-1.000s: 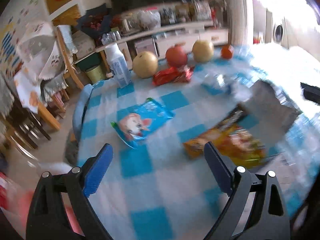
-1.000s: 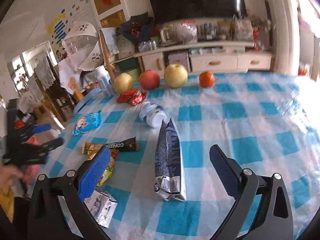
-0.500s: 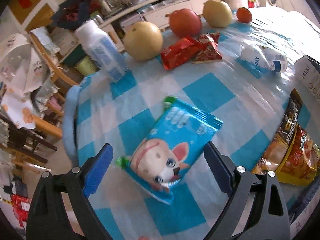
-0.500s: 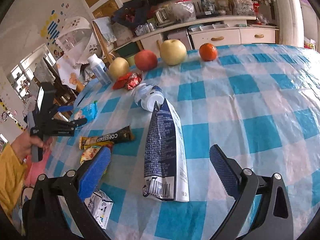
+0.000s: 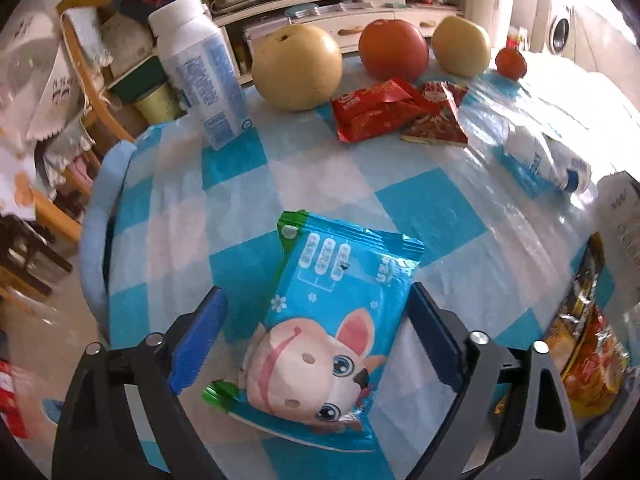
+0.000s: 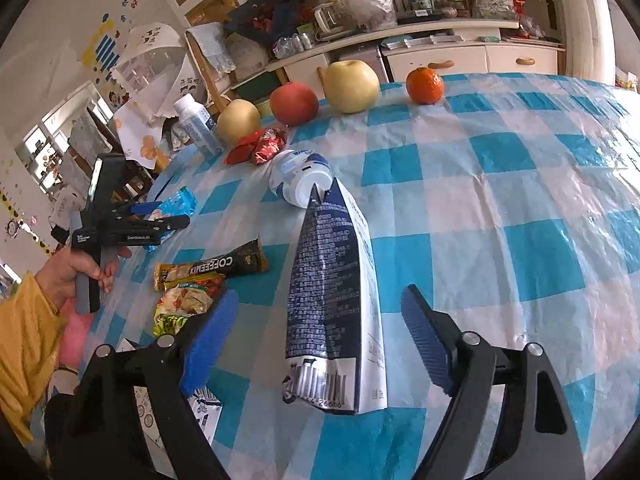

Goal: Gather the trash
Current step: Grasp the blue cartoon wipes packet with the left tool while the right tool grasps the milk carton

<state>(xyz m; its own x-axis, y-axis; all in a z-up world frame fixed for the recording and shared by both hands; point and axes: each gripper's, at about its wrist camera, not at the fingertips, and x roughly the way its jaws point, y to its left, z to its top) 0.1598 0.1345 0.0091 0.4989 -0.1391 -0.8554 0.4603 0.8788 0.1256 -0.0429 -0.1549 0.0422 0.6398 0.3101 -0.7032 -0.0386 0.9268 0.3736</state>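
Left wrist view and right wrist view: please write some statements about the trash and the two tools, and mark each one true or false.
1. The blue wrapper lies between the open fingers of the left tool. True.
2. The right tool is shut on the dark blue pouch. False: open, the pouch lies free between its fingers.
3. The white bottle stands upright. True.
4. The red wrappers lie in a bin. False: they lie on the checked tablecloth.

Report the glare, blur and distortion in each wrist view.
Left wrist view: daylight blows out the tablecloth at upper right, almost swallowing the lying bottle; the blue rabbit wrapper between the open left gripper is sharp; fisheye bends the table edge. Right wrist view: sheen on the cloth at far right; the dark carton is crisp; shelves curve.
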